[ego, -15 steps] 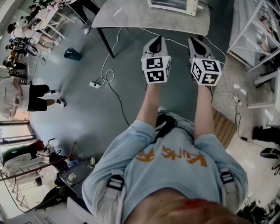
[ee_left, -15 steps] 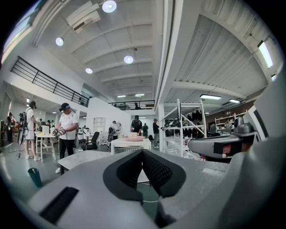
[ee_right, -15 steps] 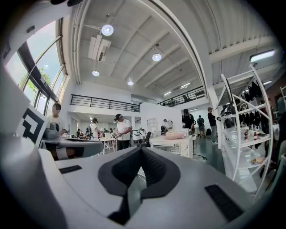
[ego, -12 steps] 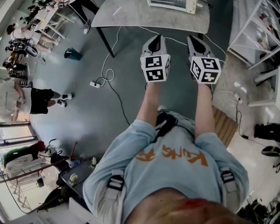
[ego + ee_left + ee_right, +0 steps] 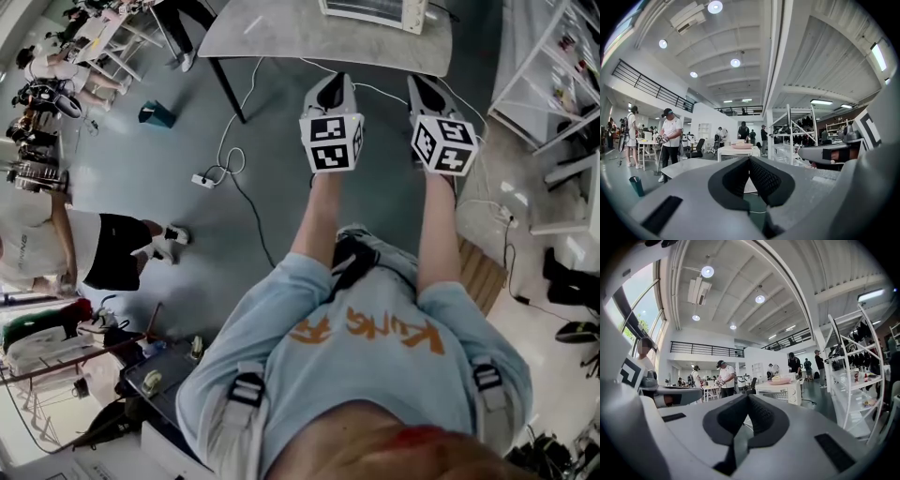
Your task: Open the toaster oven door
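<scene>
Ahead of left gripper (image 5: 330, 89) and right gripper (image 5: 422, 86), well apart, toaster oven (image 5: 370, 11) sits on table (image 5: 281, 33); both grippers closed, empty.

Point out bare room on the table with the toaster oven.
Table: bare from its left corner to the toaster oven and along the near edge before it. Crowded: the far right, where the oven stands; cables cross the floor beneath.
</scene>
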Demonstrator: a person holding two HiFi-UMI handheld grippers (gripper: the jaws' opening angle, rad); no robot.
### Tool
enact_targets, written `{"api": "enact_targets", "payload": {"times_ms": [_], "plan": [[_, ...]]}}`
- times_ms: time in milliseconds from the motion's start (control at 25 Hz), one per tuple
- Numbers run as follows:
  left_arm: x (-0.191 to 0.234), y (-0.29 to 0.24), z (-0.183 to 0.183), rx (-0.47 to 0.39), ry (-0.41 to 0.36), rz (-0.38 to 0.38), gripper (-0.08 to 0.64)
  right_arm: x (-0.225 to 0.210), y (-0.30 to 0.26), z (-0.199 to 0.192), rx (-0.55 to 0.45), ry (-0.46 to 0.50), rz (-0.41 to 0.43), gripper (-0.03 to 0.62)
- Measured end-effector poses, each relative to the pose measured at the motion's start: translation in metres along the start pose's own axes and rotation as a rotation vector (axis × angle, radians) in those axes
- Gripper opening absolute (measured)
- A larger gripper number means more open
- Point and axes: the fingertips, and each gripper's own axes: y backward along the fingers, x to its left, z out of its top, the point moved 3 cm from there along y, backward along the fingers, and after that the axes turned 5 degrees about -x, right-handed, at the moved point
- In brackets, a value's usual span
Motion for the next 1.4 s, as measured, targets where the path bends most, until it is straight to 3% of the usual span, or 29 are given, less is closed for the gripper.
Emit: {"api": "enact_targets", "payload": {"times_ms": [200, 360, 760, 1000, 1400], "plan": [[0.015, -0.002, -0.001, -0.008, 0.018, 0.01, 0.002, 0.008, -0.013, 0.001, 0.004, 0.022, 0.024, 0.0], [0.008, -0.011, 0.003, -0.035, 0.041, -0.076, 0.002, 0.006, -0.023, 0.002, 0.009, 0.046, 0.041, 0.0], [0.027, -0.07, 0.018, -0.119, 0.143, -0.16, 0.0, -0.025, -0.077, 0.016, -0.022, 0.084, 0.027, 0.0], [0.06, -0.146, -0.002, -0.065, 0.138, -0.131, 0.0, -0.062, -0.138, 0.011, -0.04, 0.059, 0.001, 0.0], [0.142, -0.29, -0.073, 0.053, 0.155, -0.149, 0.002, -0.095, -0.302, -0.068, 0.053, -0.042, -0.003, 0.0]]}}
